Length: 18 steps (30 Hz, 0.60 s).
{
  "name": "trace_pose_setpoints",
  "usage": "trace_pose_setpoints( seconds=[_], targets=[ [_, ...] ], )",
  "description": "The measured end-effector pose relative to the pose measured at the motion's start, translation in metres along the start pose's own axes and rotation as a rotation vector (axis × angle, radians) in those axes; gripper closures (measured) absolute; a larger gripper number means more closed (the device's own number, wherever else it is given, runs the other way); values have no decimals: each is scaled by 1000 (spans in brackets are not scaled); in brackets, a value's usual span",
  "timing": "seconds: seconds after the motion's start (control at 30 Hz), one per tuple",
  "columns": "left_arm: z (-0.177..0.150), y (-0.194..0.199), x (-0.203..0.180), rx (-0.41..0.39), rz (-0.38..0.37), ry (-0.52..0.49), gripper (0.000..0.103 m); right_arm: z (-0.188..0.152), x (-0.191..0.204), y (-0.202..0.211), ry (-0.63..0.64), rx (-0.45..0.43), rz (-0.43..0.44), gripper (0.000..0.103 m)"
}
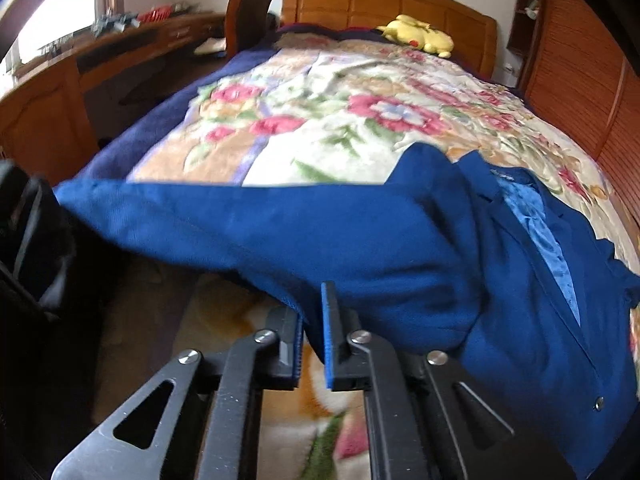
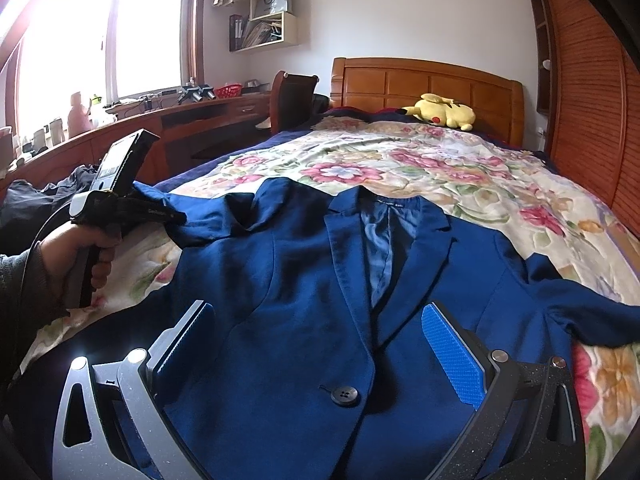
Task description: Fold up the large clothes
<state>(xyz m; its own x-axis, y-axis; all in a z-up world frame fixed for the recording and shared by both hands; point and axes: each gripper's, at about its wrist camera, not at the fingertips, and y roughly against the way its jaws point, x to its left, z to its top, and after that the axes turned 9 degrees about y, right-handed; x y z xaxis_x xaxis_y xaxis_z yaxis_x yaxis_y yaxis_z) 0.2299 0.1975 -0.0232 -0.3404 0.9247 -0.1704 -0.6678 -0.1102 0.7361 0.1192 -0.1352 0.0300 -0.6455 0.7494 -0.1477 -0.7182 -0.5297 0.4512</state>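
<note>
A dark blue blazer (image 2: 288, 280) lies face up on the bed, collar toward the headboard, with one black button (image 2: 344, 395) fastened at the front. My left gripper (image 1: 314, 320) is shut on the end of its left sleeve (image 1: 240, 220), and blue cloth is pinched between the pads. In the right wrist view that gripper (image 2: 176, 216) sits at the left, held by a hand (image 2: 68, 256), with the sleeve lifted off the blanket. My right gripper (image 2: 320, 344) hovers open over the blazer's lower front, jaws wide apart and nothing between them. The other sleeve (image 2: 580, 308) lies spread to the right.
A floral blanket (image 2: 440, 168) covers the bed, and a yellow plush toy (image 2: 440, 114) rests by the wooden headboard (image 2: 428, 84). A long wooden desk (image 2: 180, 120) and a chair (image 2: 294, 96) stand at the left. Slatted wardrobe doors (image 2: 588, 100) line the right side.
</note>
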Motion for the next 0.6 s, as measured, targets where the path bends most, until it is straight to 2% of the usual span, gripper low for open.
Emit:
trace_pose_setpoints(
  seconds=[0.3, 0.6],
  targets=[
    [3, 47, -46, -81, -105, -107, 99, -2, -16, 10, -30, -10, -31, 0],
    [-27, 84, -120, -82, -225, -291, 99, -6, -29, 14, -61, -14, -54, 0]
  ],
)
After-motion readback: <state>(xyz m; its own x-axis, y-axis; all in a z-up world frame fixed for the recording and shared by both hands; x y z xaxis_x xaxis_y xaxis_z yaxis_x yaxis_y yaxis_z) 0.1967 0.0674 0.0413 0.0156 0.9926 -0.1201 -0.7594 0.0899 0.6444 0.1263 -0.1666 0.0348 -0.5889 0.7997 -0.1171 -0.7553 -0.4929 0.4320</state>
